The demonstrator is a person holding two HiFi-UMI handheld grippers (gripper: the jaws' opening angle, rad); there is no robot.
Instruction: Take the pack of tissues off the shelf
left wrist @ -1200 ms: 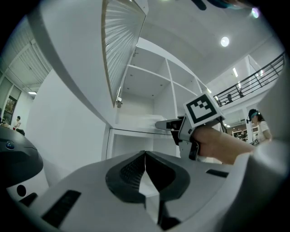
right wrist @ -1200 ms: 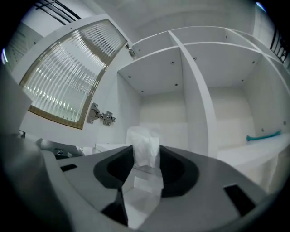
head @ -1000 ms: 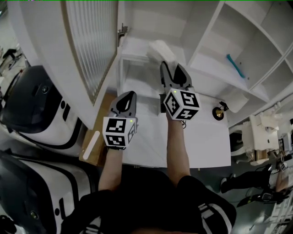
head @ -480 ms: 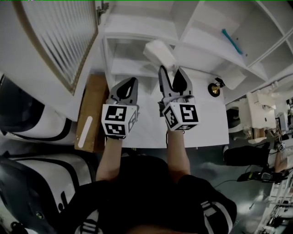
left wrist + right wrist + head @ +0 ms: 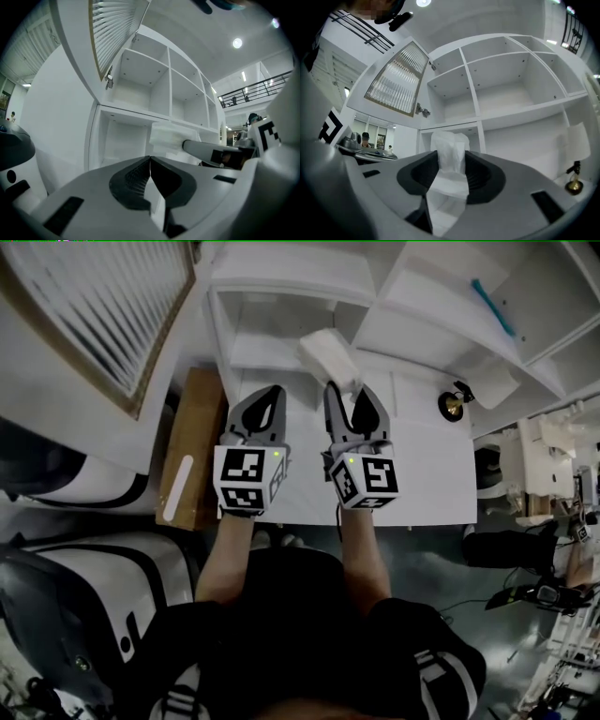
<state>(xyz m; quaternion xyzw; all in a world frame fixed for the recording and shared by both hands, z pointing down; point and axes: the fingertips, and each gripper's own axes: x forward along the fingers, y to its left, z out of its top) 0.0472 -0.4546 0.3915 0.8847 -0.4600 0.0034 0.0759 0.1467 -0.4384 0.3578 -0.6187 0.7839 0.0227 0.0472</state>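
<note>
A white soft pack of tissues (image 5: 327, 356) sticks out past the tips of my right gripper (image 5: 349, 396), held in the air in front of the low shelf compartment (image 5: 267, 315). In the right gripper view the pack (image 5: 450, 140) fills the gap between the jaws, and they are shut on it. My left gripper (image 5: 271, 393) hovers just left of the right one. Its jaws meet tip to tip with nothing between them (image 5: 150, 158). From the left gripper view the pack (image 5: 165, 138) shows beside the right gripper's finger (image 5: 206, 150).
A white shelf unit (image 5: 422, 296) of open compartments stands ahead, and its ribbed-glass door (image 5: 103, 306) swings open at the left. On the white tabletop (image 5: 422, 474) a small brass object (image 5: 454, 404) stands at the right. A blue item (image 5: 493, 306) lies on a shelf. A wooden board (image 5: 192, 446) lies left.
The right gripper has kept its grip on the pack and drawn it a little out from the shelf. The left gripper stayed beside it, shut. The head view has shifted.
</note>
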